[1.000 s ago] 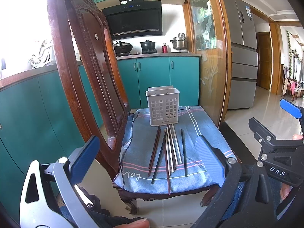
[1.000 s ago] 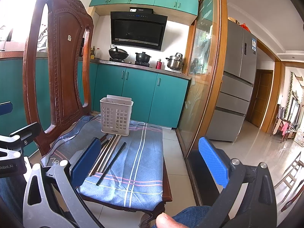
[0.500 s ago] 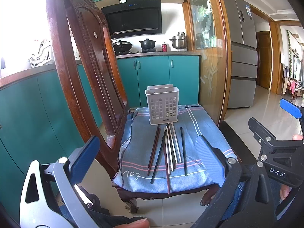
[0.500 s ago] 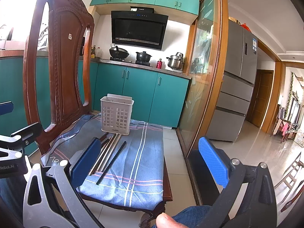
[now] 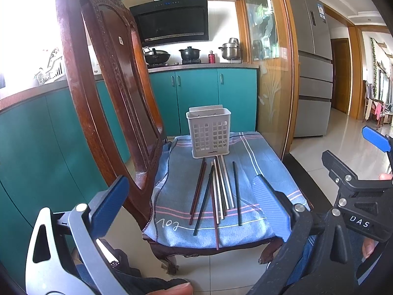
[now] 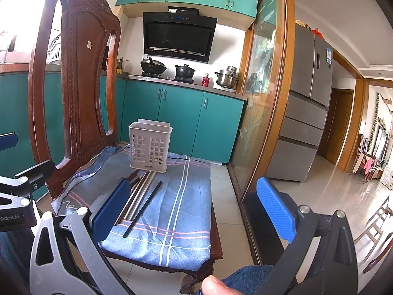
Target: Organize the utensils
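Both my grippers hang wide open and empty before the chair [image 5: 103, 78].
The chopsticks [image 5: 216, 191] lie on its cloth [image 5: 258, 172], touching the basket [image 5: 208, 132] at the far edge; left gripper [image 5: 191, 196], right gripper [image 6: 194, 209].

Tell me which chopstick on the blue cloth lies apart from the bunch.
The dark chopstick farthest right on the blue striped cloth: it lies alone with a clear gap, while the others crowd together before the white slotted basket.

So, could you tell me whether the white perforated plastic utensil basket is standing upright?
Upright: the white perforated plastic utensil basket stands on its base, opening upward.
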The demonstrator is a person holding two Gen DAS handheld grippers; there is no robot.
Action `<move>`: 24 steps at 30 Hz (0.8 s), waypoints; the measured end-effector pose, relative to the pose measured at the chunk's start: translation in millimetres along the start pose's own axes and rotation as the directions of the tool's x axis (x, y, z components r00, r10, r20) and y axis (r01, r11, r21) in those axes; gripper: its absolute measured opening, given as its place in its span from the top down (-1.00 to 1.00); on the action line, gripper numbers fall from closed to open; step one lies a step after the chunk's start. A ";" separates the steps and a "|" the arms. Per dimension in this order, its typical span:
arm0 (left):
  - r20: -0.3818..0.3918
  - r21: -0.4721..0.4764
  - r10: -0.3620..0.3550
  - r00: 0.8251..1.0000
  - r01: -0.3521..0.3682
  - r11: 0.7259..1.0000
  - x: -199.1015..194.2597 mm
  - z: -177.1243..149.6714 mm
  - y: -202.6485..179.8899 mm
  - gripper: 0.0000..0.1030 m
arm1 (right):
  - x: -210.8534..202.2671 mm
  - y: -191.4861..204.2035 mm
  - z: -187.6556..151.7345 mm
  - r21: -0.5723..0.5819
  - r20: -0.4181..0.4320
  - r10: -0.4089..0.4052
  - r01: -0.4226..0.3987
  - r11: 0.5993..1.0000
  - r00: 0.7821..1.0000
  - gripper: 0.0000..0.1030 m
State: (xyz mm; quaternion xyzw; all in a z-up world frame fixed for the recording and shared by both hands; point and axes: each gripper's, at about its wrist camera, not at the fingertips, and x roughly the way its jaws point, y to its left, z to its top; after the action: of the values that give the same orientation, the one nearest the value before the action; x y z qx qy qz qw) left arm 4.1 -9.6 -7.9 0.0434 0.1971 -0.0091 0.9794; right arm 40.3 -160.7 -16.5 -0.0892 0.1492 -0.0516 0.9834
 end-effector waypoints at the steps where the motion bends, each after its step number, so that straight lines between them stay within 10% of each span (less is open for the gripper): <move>1: -0.003 0.000 -0.001 1.000 0.001 1.000 0.9 0.0 -0.2 -0.94 | 0.8 -0.5 -0.1 0.001 -0.002 0.000 0.000 1.000 1.000 -0.95; 15: -0.194 -0.006 -0.068 0.979 0.068 0.998 60.0 -22.0 -7.5 -0.94 | 41.2 -5.8 -7.4 -0.005 -0.130 0.007 -0.007 1.000 0.992 -0.95; 20: -0.306 0.002 -0.154 0.940 0.162 0.987 132.2 -26.3 -9.1 -0.94 | 116.9 -15.7 -17.0 0.112 -0.334 0.177 -0.147 0.983 0.926 -0.87; 24: -0.398 0.010 -0.221 0.890 0.245 0.969 195.9 -19.7 -9.6 -0.94 | 202.7 -15.7 -28.3 0.182 -0.497 0.243 -0.174 0.968 0.833 0.09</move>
State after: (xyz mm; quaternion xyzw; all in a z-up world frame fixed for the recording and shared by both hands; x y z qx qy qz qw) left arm 176.8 -17.5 -102.6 0.0499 0.3936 -0.1235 0.9096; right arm 223.2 -206.6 -97.7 0.0085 0.4121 0.0247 0.9107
